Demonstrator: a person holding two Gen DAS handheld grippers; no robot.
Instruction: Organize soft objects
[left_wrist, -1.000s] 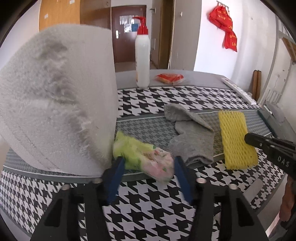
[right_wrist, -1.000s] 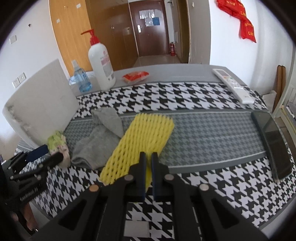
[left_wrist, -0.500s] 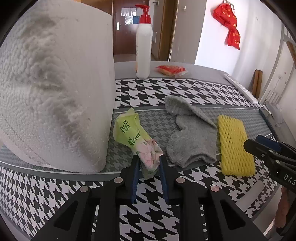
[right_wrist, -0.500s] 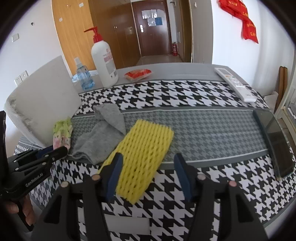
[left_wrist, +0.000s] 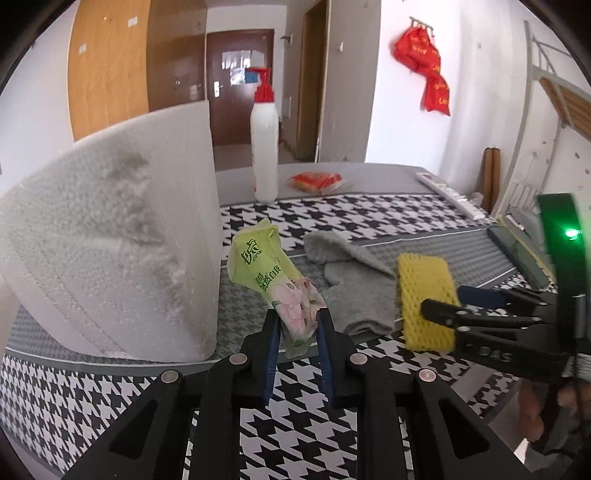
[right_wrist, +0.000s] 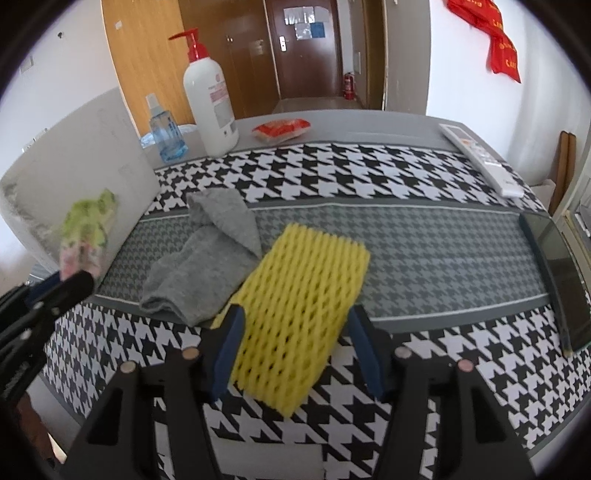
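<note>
My left gripper (left_wrist: 299, 319) is shut on the lower end of a green and pink tissue pack (left_wrist: 266, 269), which it holds tilted up off the houndstooth cloth beside a big white foam block (left_wrist: 110, 240). In the right wrist view the pack (right_wrist: 86, 229) is blurred above the left gripper (right_wrist: 62, 288). A grey sock (right_wrist: 210, 258) lies crumpled in the middle. Beside it lies a yellow foam net (right_wrist: 306, 280). My right gripper (right_wrist: 295, 317) stands open astride the net's near end, its fingers on either side. In the left wrist view the right gripper (left_wrist: 443, 299) reaches over the net (left_wrist: 424, 273).
A white pump bottle (right_wrist: 210, 103), a blue spray bottle (right_wrist: 164, 133) and a red snack packet (right_wrist: 282, 129) stand at the back. A white remote (right_wrist: 480, 158) and a dark phone (right_wrist: 557, 269) lie at the right. The table's front edge runs just below both grippers.
The left gripper's jaws closed on the tissue pack and raised it off the cloth. The right gripper went from shut to open, and it now straddles the yellow foam net.
</note>
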